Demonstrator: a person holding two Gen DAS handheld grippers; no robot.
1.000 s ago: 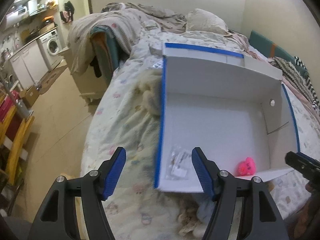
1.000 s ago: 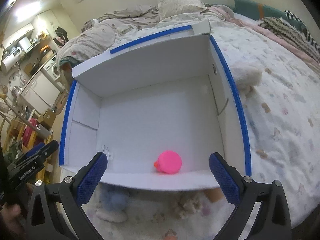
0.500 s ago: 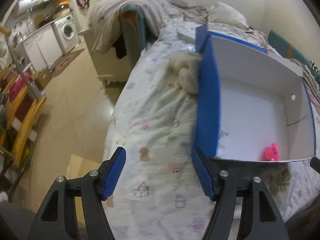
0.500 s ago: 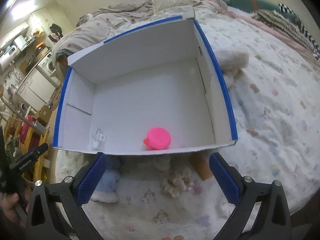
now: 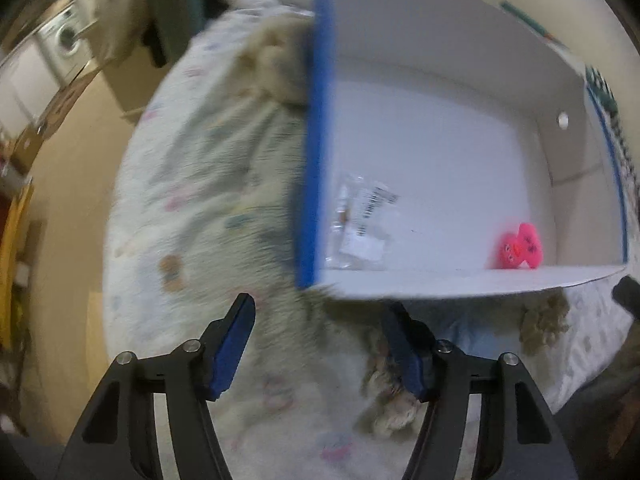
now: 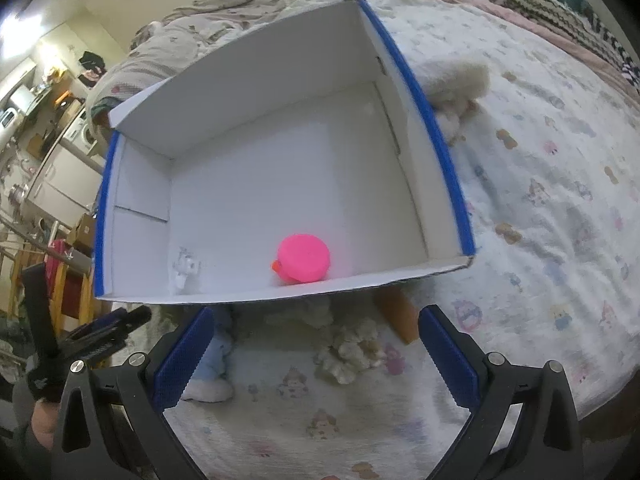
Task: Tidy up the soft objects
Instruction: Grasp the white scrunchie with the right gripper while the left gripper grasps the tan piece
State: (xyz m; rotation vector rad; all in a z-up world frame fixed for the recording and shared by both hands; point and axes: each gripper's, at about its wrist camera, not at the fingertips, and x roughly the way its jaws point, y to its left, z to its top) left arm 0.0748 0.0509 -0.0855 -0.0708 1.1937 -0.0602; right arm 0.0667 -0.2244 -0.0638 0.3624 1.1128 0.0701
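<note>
A white cardboard box [image 5: 316, 120] [image 6: 440, 152] with blue-taped edges lies open on the bed. Inside it are a pink plush toy [image 5: 520, 246] [image 6: 304, 258] against the near wall and a clear plastic packet [image 5: 360, 220] [image 6: 184, 268]. My left gripper [image 5: 320, 312] hovers over the sheet at the box's near left corner. Its jaws are closing with only bedding between them, and a beige fluffy toy [image 5: 388, 404] lies by its right finger. My right gripper [image 6: 316, 316] is open above a beige fluffy toy [image 6: 348, 352] and a light blue plush [image 6: 216, 360] in front of the box.
A cream fluffy toy [image 5: 276, 60] leans on the box's left outer wall. A white one [image 6: 456, 84] sits by the right wall. An orange-brown block [image 6: 396, 316] pokes out under the box's near edge. The bed's edge and the floor [image 5: 72, 200] lie to the left.
Both grippers have sunk toward the bed in front of the box, the left one more and tilting further down. The toys below the box's near edge now show larger.
</note>
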